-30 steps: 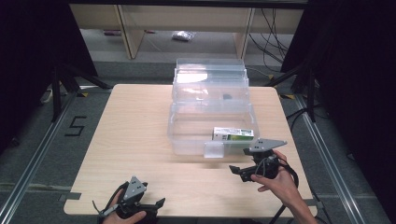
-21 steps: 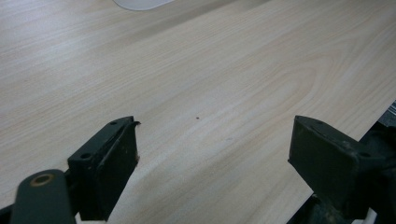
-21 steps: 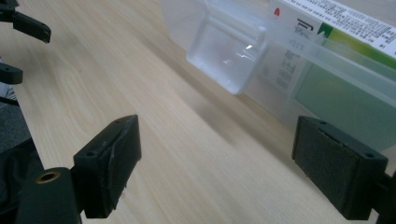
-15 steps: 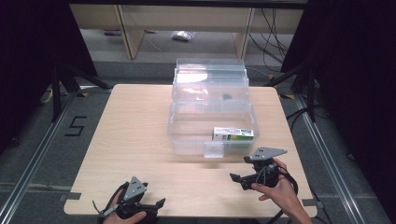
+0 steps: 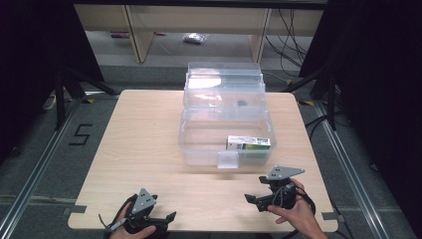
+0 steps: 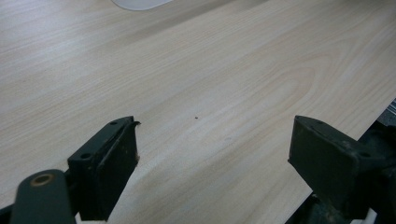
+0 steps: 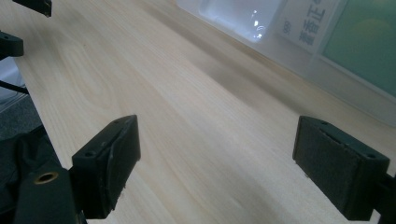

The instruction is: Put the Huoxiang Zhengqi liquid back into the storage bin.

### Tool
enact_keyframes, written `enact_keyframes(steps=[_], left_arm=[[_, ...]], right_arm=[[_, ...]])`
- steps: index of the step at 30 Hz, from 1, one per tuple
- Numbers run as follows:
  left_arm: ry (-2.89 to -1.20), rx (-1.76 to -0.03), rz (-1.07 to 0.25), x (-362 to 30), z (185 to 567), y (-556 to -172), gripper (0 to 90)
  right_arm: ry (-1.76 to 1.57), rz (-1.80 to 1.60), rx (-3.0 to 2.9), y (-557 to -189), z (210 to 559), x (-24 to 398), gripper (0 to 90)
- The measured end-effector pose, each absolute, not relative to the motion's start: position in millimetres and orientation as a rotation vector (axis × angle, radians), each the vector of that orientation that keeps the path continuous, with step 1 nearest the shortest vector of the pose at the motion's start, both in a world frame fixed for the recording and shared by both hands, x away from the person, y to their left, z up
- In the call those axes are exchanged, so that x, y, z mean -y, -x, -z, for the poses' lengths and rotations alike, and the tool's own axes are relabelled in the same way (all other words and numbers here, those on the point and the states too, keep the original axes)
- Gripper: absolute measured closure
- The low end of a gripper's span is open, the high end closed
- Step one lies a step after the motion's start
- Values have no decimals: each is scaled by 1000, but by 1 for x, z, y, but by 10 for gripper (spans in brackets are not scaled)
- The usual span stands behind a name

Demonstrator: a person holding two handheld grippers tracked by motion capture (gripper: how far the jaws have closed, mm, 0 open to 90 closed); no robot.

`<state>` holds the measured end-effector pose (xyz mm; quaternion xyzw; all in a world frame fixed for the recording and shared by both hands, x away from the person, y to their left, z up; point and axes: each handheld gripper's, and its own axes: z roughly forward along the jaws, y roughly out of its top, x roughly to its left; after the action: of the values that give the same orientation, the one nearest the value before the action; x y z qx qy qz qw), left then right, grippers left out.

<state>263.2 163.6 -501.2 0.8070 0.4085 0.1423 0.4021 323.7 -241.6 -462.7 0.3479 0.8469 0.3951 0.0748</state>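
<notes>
With both my left gripper point(image 5: 169, 217) and right gripper point(image 5: 251, 200) jaws wide and empty at the desk's near edge, I'd judge the carton point(image 5: 248, 143) (light, crushable) best pinched across its narrow sides.

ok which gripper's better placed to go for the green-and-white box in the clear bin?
Right, probably. The right gripper sits just below the clear bin, on the side where the green-and-white box lies, jaws open. The left gripper is at the near left edge, farther off; its view faces bare tabletop.
</notes>
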Motion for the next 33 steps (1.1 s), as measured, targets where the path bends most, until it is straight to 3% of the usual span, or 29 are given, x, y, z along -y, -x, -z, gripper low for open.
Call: enact_keyframes(steps=[33], left_arm=[[-2030, -1025, -354, -162, 501, -262, 149]], right_arm=[[-1132, -1164, -2535, -287, 481, 247, 161]])
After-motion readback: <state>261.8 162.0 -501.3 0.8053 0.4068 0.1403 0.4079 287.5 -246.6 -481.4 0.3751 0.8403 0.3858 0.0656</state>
